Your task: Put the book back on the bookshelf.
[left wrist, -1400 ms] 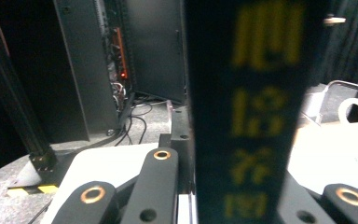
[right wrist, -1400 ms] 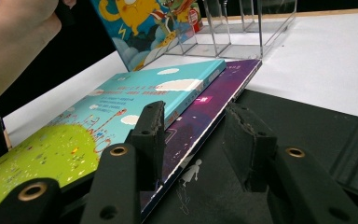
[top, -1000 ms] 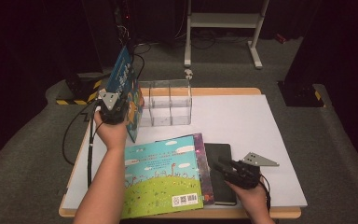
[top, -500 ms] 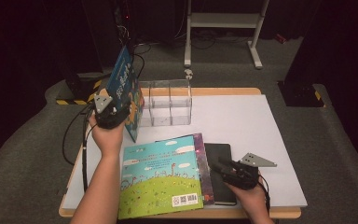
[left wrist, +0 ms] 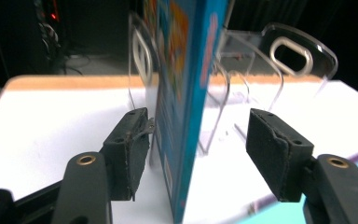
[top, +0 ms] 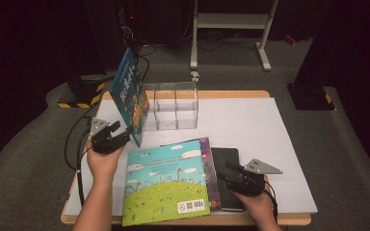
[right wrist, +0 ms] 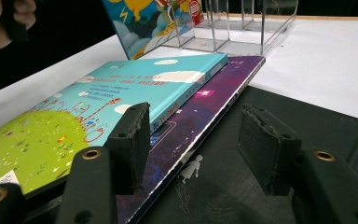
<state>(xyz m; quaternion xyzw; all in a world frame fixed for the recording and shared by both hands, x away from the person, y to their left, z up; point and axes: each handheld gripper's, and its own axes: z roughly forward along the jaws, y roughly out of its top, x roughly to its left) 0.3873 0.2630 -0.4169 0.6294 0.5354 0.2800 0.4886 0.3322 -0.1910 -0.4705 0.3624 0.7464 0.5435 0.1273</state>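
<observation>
Blue picture book (top: 129,95) standing upright in the end slot of the clear acrylic rack (top: 173,105) on the surface (top: 250,125): thin, stiff, light, glossy, likely to topple. Left gripper (top: 117,136) fingers, just opened, straddle its lower edge without touching; the spine suits regrasping.

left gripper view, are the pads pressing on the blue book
No: the blue book stands upright between the left gripper pads, with a visible gap on each side.
</observation>
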